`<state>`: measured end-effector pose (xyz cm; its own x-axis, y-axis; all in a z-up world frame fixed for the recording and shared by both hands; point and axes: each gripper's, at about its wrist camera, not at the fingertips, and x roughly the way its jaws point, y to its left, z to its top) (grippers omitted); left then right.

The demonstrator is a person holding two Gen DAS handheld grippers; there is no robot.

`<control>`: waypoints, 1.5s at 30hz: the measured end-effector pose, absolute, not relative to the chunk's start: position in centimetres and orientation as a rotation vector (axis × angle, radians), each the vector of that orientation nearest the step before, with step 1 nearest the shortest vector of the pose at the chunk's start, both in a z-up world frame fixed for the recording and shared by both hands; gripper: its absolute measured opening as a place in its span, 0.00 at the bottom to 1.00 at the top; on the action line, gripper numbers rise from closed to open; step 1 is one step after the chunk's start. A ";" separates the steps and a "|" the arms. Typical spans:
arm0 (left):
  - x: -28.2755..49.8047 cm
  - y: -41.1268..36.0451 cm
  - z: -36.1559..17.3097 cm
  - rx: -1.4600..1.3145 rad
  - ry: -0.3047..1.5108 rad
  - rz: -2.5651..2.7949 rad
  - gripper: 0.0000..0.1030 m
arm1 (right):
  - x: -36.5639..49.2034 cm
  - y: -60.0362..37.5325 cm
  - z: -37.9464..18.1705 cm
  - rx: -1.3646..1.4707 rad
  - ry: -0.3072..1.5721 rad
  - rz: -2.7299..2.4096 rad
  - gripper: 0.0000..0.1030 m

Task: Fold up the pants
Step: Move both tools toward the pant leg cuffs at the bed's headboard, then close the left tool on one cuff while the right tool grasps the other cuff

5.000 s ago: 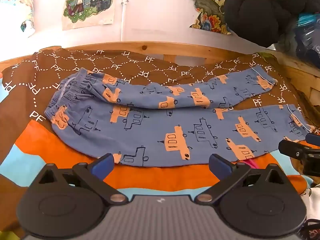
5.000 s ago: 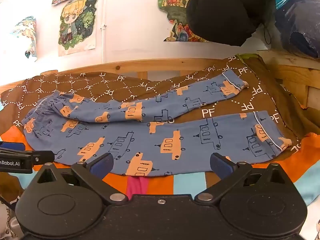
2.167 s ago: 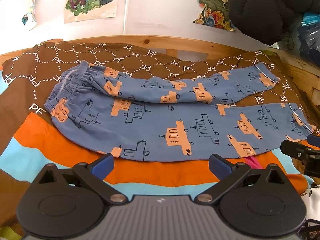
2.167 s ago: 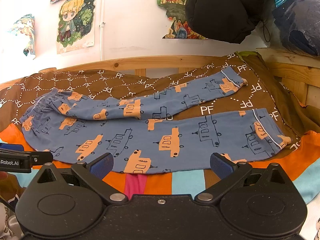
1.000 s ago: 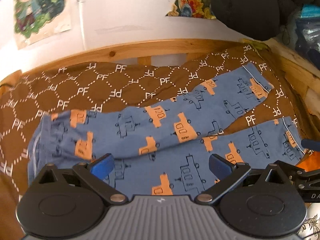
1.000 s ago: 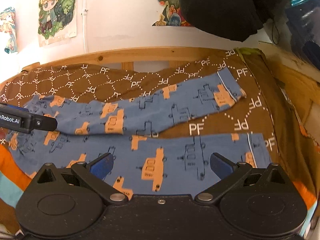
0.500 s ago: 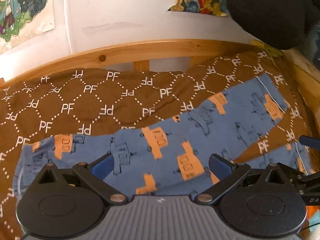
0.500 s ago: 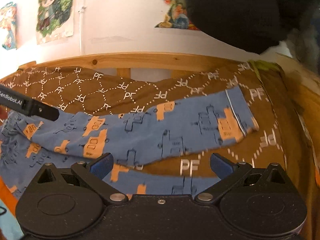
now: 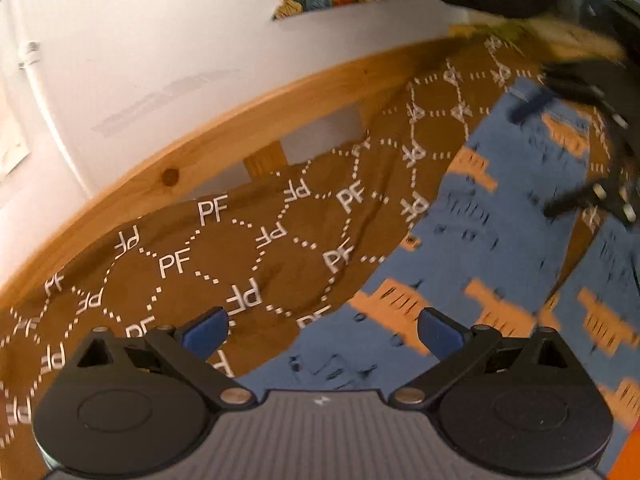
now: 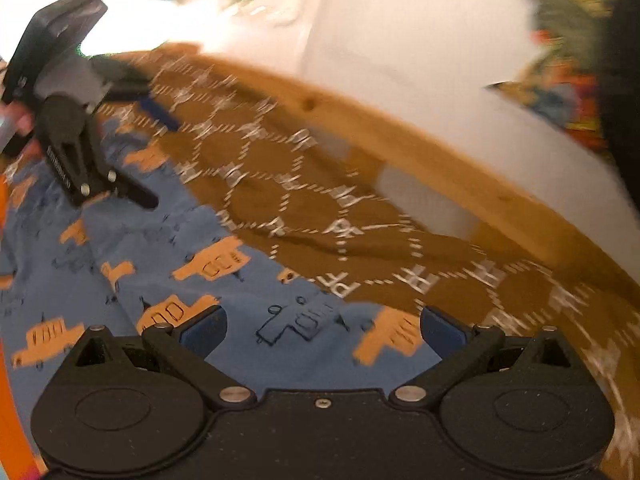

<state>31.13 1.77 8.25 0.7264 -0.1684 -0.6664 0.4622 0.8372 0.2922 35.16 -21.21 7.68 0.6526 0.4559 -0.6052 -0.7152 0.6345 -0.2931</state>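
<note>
now both jaws gape, left gripper (image 9: 322,326) and right gripper (image 10: 322,326) over the blue cotton truck-print pants (image 10: 132,248); pinch the far leg's edge squarely.

The blue cloth pants with orange and dark-outlined prints (image 9: 492,240) look soft and matt, lying in shallow wrinkles. Beneath them the brown cloth bedspread with white dotted hexagons and PF letters (image 9: 240,248) is equally matt. The light wooden bed rail (image 9: 224,140) shows smooth, slightly glossy grain with dark knots. The white wall (image 9: 160,40) looks painted and matt.
</note>
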 end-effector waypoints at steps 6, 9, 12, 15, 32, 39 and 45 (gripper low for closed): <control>33.9 3.6 6.1 0.457 0.725 -0.391 0.99 | 40.4 -19.0 6.7 -0.696 0.567 0.657 0.99; 35.6 3.6 5.1 0.382 0.761 -0.437 0.94 | 42.2 -18.8 6.5 -0.700 0.643 0.703 0.94; 37.4 3.3 4.3 0.319 0.795 -0.496 0.82 | 43.1 -19.1 6.2 -0.692 0.698 0.739 0.87; 39.1 3.2 3.6 0.239 0.855 -0.545 0.65 | 43.6 -19.3 6.0 -0.726 0.731 0.747 0.82; 39.7 1.5 2.8 0.278 0.928 -0.560 0.36 | 45.2 -20.5 4.2 -0.692 0.796 0.696 0.50; 38.4 0.6 3.1 0.329 0.902 -0.532 0.02 | 43.6 -19.9 3.6 -0.742 0.750 0.656 0.10; 36.4 1.2 4.9 0.308 0.756 -0.408 0.01 | 41.2 -19.6 4.5 -0.750 0.615 0.561 0.00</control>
